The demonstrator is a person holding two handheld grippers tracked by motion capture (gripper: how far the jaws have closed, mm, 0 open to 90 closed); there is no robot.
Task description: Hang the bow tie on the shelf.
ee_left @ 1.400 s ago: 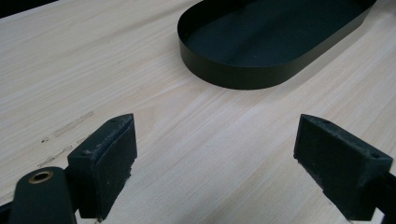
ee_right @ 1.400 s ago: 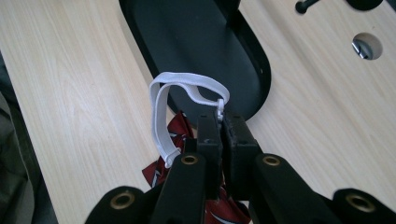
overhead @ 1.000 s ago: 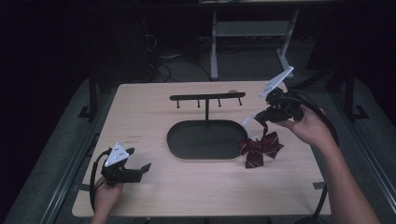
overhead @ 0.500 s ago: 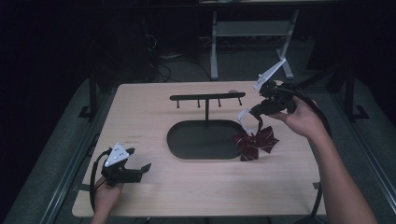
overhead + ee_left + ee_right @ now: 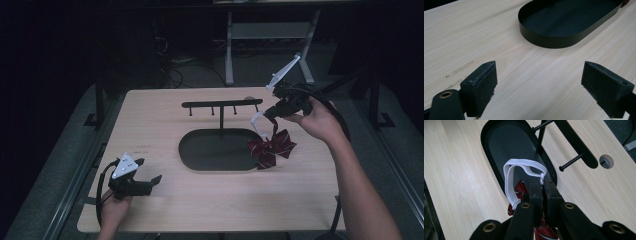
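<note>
- Since the earlier high-view frames, the dark red striped bow tie with a white elastic strap (image 5: 272,146) has been lifted off the pale wooden tabletop (image 5: 150,120) and carried toward 10 o'clock by the right gripper (image 5: 264,116); it is now seen hanging over the 3 o'clock end of the black oval metal tray (image 5: 200,161). The left gripper (image 5: 152,181) has not been moved.
- Right gripper: its jaws are clenched on the white strap (image 5: 524,165) at its small plastic clasp, as is shown in the right gripper view; the red bow (image 5: 520,188) is suspended beneath the black fingertips (image 5: 536,192).
- Governing relation: the black T-shaped rack with a horizontal peg bar (image 5: 222,104) stands at about 9 to 10 o'clock from the held strap in the high view. The bar's long axis is laid from 9 to 3 o'clock, and its short pegs (image 5: 571,162) are directed toward the near side. The open loop of strap is judged to need carrying onto the nearest peg, at the bar's 3 o'clock end.
- Nearer hand: the right gripper is held just beside that end of the bar; the left gripper is well apart, at 7 o'clock of the tray.
- Pose: the right forearm is extended from 5 o'clock, with the gripper raised and tilted down toward the tray.
- Left gripper: its jaws are released and spread wide above bare wood, with nothing between the pads (image 5: 482,85); it is rested low near the table's 7 o'clock corner.
</note>
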